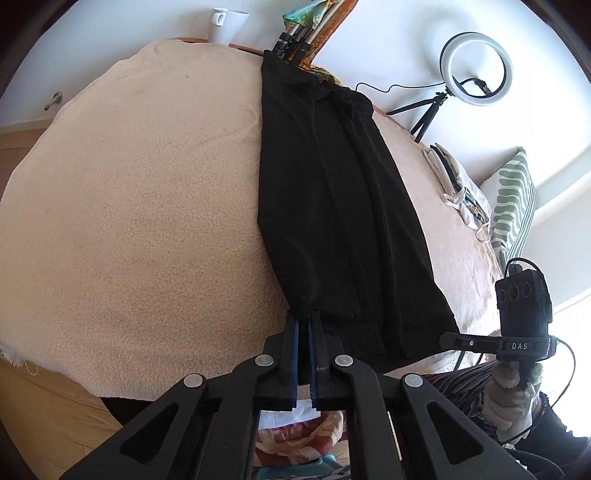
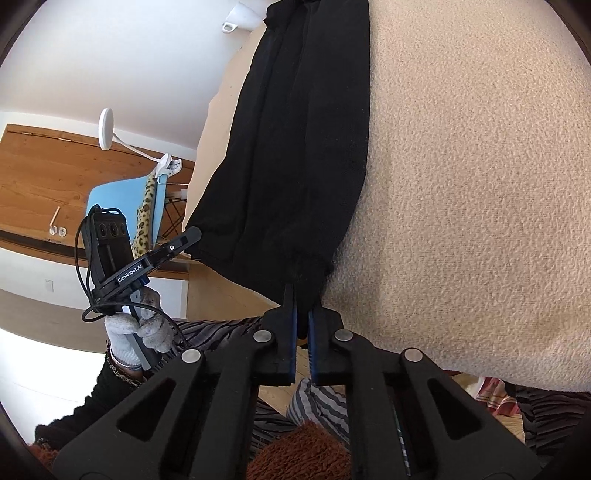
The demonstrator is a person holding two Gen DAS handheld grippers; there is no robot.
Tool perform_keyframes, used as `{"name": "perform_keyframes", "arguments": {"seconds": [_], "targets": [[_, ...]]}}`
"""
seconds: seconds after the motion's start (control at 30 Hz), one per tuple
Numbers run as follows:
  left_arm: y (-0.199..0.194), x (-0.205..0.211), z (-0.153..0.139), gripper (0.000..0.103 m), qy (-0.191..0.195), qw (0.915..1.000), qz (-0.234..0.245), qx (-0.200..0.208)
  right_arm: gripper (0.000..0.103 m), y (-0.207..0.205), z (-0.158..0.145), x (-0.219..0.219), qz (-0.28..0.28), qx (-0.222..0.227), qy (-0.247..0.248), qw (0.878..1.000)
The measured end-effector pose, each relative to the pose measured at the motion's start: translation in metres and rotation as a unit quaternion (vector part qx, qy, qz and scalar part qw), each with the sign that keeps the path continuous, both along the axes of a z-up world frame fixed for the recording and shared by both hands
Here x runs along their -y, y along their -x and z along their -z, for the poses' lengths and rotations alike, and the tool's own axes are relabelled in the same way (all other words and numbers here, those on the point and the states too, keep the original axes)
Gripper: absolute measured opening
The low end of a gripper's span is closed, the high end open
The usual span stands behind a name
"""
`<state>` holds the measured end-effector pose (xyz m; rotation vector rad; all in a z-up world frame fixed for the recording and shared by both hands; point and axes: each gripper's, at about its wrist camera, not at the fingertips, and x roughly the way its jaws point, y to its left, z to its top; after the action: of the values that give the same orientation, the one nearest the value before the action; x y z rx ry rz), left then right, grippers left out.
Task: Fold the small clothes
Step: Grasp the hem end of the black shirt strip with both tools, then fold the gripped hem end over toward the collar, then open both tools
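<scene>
A long black garment (image 1: 332, 203), folded lengthwise, lies on a table under a beige cloth (image 1: 129, 203). My left gripper (image 1: 305, 318) is shut on its near left corner, with black fabric pinched between the blue pads. In the right wrist view my right gripper (image 2: 305, 293) is shut on the near right corner of the black garment (image 2: 295, 147), which bunches up at the fingertips. Each gripper shows in the other's view: the right gripper (image 1: 448, 338) at the garment's near right edge, the left gripper (image 2: 194, 233) at its near left corner. Gloved hands hold both.
A white mug (image 1: 225, 24) and tripod legs (image 1: 291, 44) stand at the table's far edge. A ring light (image 1: 476, 68), light folded clothes (image 1: 458, 188) and a striped cushion (image 1: 513, 199) are at the right. A blue chair (image 2: 122, 199) stands beyond the table.
</scene>
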<state>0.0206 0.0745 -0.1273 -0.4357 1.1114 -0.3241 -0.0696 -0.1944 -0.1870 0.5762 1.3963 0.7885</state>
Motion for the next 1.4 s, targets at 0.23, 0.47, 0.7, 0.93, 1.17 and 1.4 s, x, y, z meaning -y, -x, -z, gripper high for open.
{"name": "perform_keyframes", "arguments": {"seconds": [0.23,0.47,0.7,0.93,1.17,1.4], "targets": [[-0.024,0.002,-0.014,0.001,0.022,0.9997,-0.008,0.01,0.006,-0.017,-0.011,0.025,0.027,0.01,-0.034,0.999],[-0.059,0.002,-0.02,0.001,0.025,0.9993,-0.023,0.017,0.006,-0.047,-0.027,0.037,0.035,0.033,-0.023,0.999],[-0.094,0.006,-0.014,0.001,0.009,0.9997,-0.02,0.01,0.006,-0.077,-0.025,0.034,0.04,0.039,-0.008,0.998],[-0.116,-0.003,-0.003,0.001,0.019,0.9991,-0.037,-0.004,0.006,-0.096,-0.023,0.026,0.038,0.035,0.004,0.999],[-0.123,-0.004,0.001,0.001,0.013,0.999,-0.042,-0.008,0.006,-0.105,-0.018,0.017,0.036,0.033,0.018,0.999],[-0.115,-0.005,-0.016,0.029,-0.013,0.9983,-0.042,0.039,0.011,-0.104,-0.026,0.017,0.042,0.054,0.033,0.997]]}}
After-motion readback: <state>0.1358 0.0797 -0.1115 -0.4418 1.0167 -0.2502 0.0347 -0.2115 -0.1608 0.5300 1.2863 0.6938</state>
